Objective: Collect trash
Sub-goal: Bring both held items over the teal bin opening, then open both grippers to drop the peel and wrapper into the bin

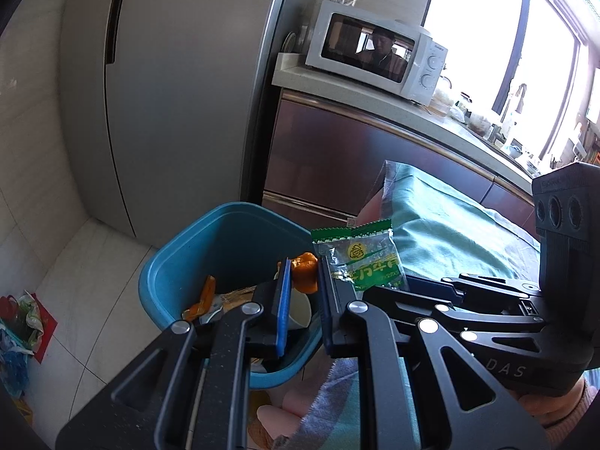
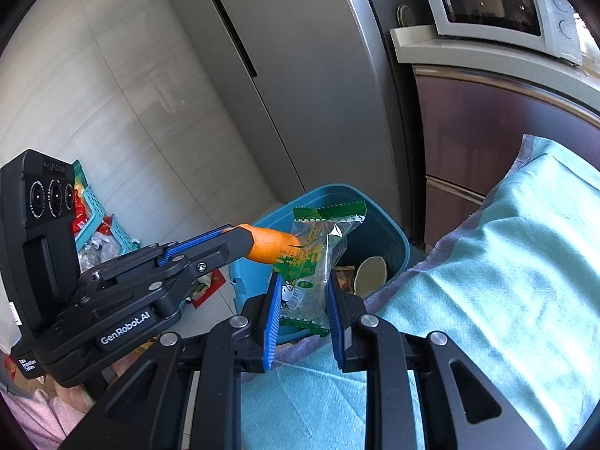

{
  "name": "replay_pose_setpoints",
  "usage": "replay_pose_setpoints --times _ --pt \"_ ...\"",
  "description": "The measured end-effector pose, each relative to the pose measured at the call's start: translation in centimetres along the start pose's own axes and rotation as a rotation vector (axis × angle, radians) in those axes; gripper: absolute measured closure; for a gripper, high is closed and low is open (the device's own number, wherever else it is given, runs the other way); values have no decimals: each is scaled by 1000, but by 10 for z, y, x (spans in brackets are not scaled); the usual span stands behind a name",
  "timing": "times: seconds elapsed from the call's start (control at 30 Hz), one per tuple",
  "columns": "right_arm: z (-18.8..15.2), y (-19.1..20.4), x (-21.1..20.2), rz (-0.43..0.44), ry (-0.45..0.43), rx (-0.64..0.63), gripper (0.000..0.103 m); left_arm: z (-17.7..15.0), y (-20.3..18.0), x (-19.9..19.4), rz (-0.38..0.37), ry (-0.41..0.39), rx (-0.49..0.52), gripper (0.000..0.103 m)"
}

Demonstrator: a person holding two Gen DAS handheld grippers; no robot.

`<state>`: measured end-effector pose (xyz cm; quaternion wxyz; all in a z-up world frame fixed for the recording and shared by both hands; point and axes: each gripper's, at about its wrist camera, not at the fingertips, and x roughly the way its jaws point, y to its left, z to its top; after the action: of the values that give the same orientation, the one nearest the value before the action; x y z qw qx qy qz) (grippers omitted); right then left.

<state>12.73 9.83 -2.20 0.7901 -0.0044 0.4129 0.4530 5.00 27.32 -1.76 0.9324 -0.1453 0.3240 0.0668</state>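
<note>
Right wrist view: right gripper [image 2: 303, 296] pinches a wrapper [image 2: 313, 262], frame centre, above the bin [image 2: 399, 242]. Left gripper [image 1: 304, 273] pinches orange peel [image 1: 304, 270] over the bin.

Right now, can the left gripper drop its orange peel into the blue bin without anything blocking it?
Probably yes. The left gripper, shut on the orange peel, hangs over the open blue bin. Nothing covers the opening; the right gripper with its green wrapper is beside it, not beneath.

My two wrist cameras ride side by side, angled down, close over the blue bin [image 1: 210, 247], each catching the other's gripper.
</note>
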Motion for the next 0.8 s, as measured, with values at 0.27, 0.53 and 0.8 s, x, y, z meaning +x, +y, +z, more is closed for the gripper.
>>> replay_pose_setpoints --times 0.27,0.53,0.8 --pt "2 1 24 -18 73 -8 81 1 14 19 12 29 -25 89" --pt "0 1 42 -29 125 -14 81 -5 28 39 24 66 -55 89" --pt "7 0 57 -39 166 -9 81 -12 34 53 33 93 -69 89"
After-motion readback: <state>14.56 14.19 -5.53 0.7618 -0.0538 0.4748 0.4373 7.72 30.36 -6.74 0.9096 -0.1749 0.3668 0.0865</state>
